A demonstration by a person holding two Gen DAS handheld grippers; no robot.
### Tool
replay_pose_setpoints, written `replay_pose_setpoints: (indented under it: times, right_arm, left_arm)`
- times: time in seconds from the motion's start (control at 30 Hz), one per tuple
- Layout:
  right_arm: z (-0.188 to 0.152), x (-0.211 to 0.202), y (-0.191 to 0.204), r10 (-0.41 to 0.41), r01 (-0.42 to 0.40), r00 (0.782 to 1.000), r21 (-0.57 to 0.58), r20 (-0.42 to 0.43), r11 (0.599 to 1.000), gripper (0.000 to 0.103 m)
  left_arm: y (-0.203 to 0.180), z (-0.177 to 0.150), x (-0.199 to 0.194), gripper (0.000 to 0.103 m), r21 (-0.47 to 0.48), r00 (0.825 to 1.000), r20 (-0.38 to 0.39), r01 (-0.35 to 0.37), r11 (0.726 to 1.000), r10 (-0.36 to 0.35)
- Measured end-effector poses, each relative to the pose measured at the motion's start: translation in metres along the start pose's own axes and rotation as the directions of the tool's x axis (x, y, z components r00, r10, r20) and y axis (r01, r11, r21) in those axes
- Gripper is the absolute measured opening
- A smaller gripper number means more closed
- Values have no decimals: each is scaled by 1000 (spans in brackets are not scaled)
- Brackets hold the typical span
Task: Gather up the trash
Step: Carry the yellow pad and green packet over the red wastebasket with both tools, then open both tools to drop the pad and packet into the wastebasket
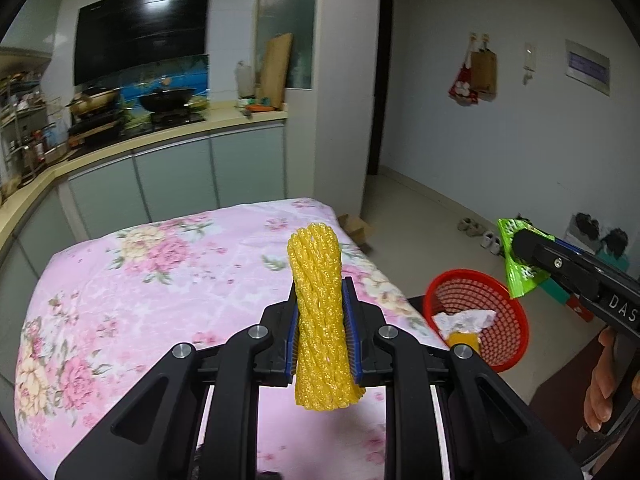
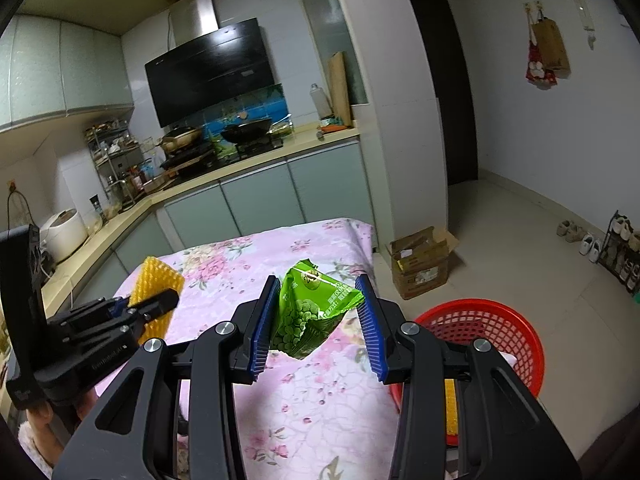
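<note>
left gripper [image 1: 322, 332]: clamped on the yellow foam net [image 1: 320, 320], blue pads pressing both sides; the net stands upright, centre of the left wrist frame, top and bottom sticking out past the pads. Also seen at left in the right wrist frame [image 2: 154, 306], net [image 2: 154, 280] between its fingers.
right gripper [image 2: 316, 316]: jaws fairly wide, green snack bag [image 2: 310, 312] between the pads; left pad touches the bag, right pad meets only its corner tip. Bag crumpled, hanging above the cloth. Right edge of the left wrist frame [image 1: 520, 244] shows the fingers on the bag [image 1: 520, 276], above the basket.
red basket [image 1: 480, 320]: lower right of the left wrist frame, just beside the counter edge; holds crumpled white paper [image 1: 464, 318] and a yellow item [image 1: 464, 338]. Lower right in the right wrist frame too [image 2: 492, 320].
counter [image 1: 160, 280]: covered with pink floral cloth, fills lower centre of both frames.
cardboard box [image 2: 424, 264]: on the floor, right of centre, beyond the basket.
kitchen worktop [image 2: 248, 160]: upper left, wok [image 2: 246, 128] and range hood [image 2: 212, 68] above.
</note>
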State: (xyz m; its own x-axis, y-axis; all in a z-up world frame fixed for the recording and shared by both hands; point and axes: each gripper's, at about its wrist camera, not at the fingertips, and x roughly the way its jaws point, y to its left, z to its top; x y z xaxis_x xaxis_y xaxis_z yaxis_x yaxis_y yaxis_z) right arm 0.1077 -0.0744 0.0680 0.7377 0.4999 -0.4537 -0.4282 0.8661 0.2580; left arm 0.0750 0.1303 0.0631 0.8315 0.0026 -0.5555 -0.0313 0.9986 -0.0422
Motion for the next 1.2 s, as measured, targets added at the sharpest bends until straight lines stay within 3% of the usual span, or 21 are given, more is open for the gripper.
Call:
replay_pose_setpoints:
  times: [0.4,0.83,1.03,1.2]
  right_arm:
    - [-1,-14,-53,-92,90,996,96,16,991,38]
    - [-11,-14,-98,-179,179,984,170,-15,969,38]
    - [-18,0,-118,-198,206,978,207,-63,956,38]
    - [-28,16,-139,-194,220,973,256,-124,941,38]
  left_arm:
    - [-66,7,33,18,78,988,-69,142,987,-137]
    - [-127,0,82,18,145,967,-179,205,968,-178]
    - [-148,-7,108,18,153,950,-248,234,960,-192]
    - [-156,-18,130,18,133,923,-319,269,954,-216]
